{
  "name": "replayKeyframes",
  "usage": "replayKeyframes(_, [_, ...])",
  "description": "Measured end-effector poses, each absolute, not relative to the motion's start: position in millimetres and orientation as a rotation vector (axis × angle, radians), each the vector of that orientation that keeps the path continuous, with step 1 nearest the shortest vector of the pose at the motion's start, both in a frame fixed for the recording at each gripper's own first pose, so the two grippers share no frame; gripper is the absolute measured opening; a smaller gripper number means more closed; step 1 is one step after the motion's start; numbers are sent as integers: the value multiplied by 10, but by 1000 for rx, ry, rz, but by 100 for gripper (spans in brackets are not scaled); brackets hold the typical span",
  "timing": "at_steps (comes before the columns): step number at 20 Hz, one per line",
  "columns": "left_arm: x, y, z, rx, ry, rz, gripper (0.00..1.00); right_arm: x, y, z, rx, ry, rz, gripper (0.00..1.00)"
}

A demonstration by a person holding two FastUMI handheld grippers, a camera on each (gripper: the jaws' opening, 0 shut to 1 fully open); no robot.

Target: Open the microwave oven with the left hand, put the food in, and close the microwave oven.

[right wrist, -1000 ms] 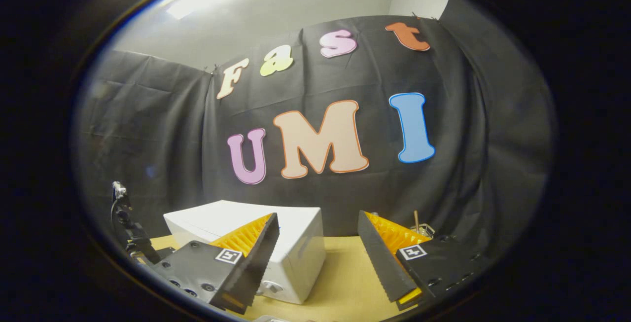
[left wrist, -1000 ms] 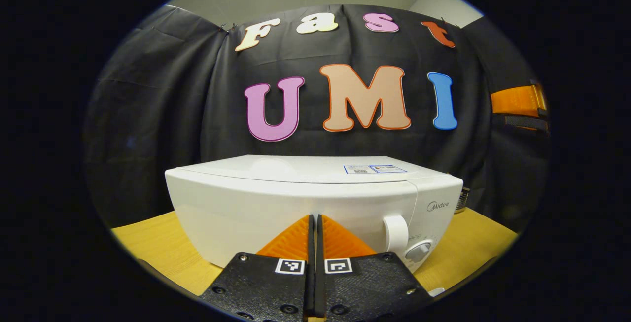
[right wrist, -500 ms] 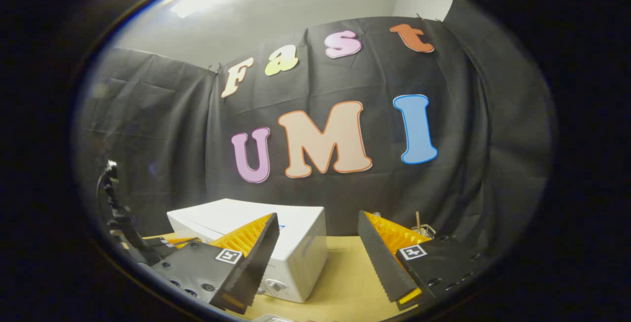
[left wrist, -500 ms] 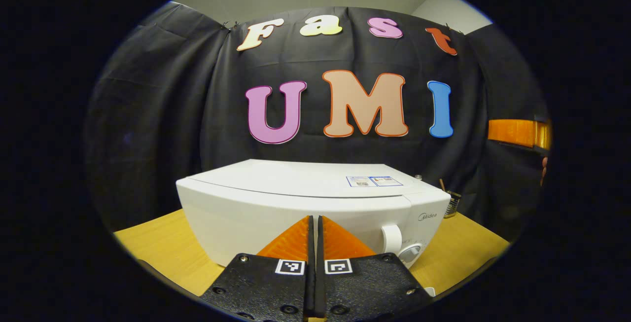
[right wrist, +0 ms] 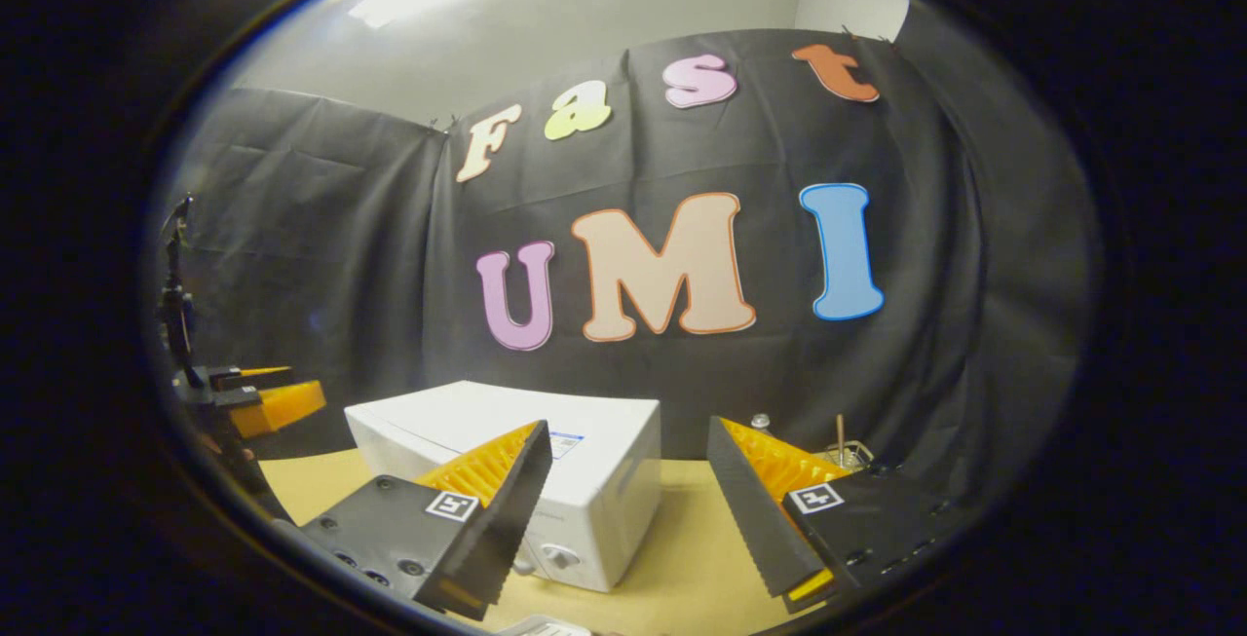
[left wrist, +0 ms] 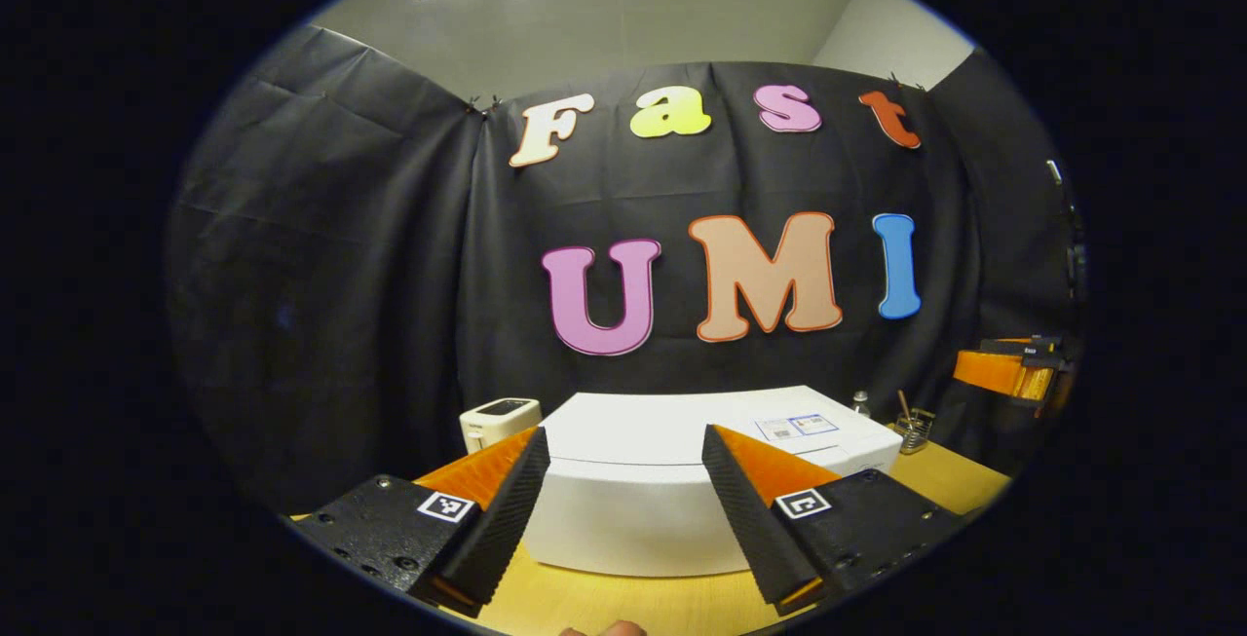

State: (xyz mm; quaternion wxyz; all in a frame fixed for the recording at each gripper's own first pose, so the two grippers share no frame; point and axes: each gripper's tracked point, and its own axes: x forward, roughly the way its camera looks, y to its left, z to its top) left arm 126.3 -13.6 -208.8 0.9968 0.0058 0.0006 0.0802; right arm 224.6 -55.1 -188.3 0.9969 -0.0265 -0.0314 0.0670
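In front of the microwave [left wrist: 672,490], left gripper [left wrist: 623,509] pulled back, now spread wide.
Both empty; right gripper [right wrist: 628,505] agape too. Oven at twelve o'clock, door seemingly shut; no food seen.

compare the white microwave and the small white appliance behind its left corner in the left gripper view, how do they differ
The microwave is the far bigger box; the small appliance looks tiny beside it. The microwave stands nearer the left gripper, the small appliance farther back by the black cloth. The microwave's top is plain white with a sticker, the small appliance's top holds a dark panel. Both are white and sit on the wooden table.
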Motion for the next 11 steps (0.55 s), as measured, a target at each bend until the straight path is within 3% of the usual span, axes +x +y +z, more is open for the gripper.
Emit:
replayKeyframes(1, [1223,-82,-2031,13,-9,175,95,2253,-584,-1890,-52,-59,122,91])
replayKeyframes(11, [1101,-22,-2138,-80,4,191,96,2222,-733,-1837,-33,-68,100,91])
